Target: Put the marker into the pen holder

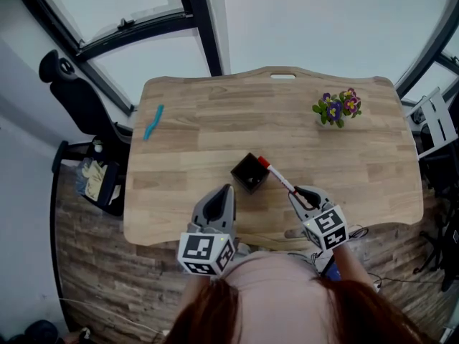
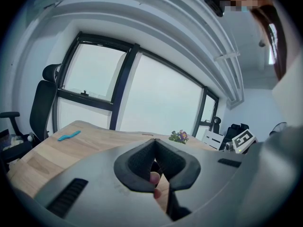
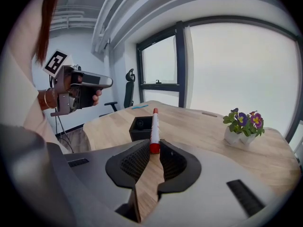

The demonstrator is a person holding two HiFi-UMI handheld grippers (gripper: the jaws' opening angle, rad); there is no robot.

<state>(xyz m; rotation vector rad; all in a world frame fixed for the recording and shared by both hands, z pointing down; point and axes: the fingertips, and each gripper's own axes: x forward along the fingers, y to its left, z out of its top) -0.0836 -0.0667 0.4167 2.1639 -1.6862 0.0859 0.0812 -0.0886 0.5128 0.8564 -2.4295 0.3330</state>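
The black square pen holder (image 1: 249, 172) stands near the front middle of the wooden table (image 1: 358, 170). My right gripper (image 1: 302, 195) is shut on one red end of the white marker (image 1: 278, 177). The marker slants up and left, and its other red end hangs just right of the holder. In the right gripper view the marker (image 3: 154, 129) sticks out from the right gripper (image 3: 155, 146) toward the pen holder (image 3: 141, 127). My left gripper (image 1: 222, 194) hovers just left of the holder, jaws together, holding nothing. The left gripper (image 2: 155, 144) points up at the windows.
A small pot of purple flowers (image 1: 337, 108) stands at the table's back right. A teal object (image 1: 153, 121) lies at the back left. A black office chair (image 1: 79, 99) stands off the table's left edge, and white gear (image 1: 436, 120) off its right.
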